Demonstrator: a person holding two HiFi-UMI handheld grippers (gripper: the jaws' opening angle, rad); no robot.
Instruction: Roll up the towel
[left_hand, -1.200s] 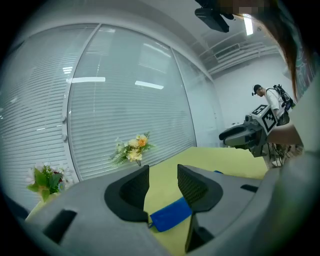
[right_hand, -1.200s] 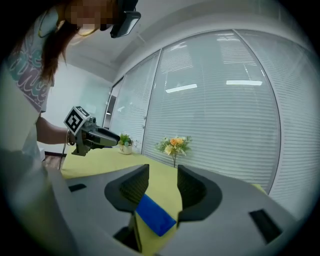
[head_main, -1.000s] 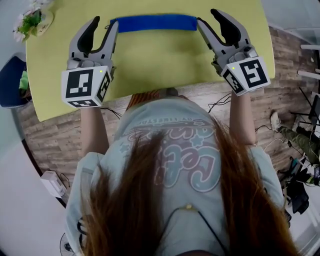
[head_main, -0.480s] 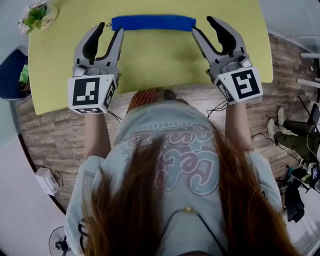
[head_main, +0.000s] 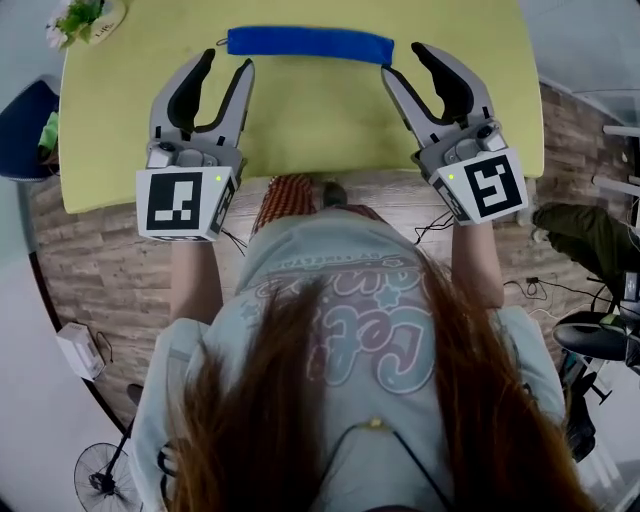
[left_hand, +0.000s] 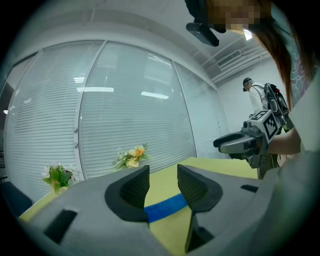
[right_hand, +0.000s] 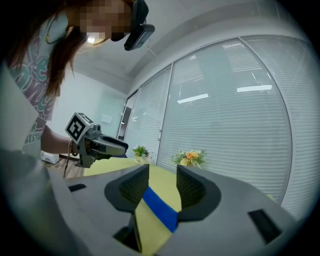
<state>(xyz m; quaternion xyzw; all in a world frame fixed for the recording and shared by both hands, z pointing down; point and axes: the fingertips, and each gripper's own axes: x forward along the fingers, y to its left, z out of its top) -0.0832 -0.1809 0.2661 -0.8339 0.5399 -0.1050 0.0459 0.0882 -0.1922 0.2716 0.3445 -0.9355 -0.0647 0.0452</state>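
The blue towel lies as a long narrow roll across the far side of the yellow-green table. My left gripper is open just short of the roll's left end, with nothing between its fingers. My right gripper is open by the roll's right end and is also empty. Neither touches the towel. In the left gripper view the towel shows beyond the left gripper, with the right gripper off to the right. The right gripper view shows the towel beyond the right gripper.
A small flower pot stands at the table's far left corner, and more flowers stand along the far edge. A blue chair is left of the table. Cables and a fan lie on the wooden floor.
Both grippers have drawn back from the towel's ends toward the person, still open. The rolled towel stays where it was on the table.
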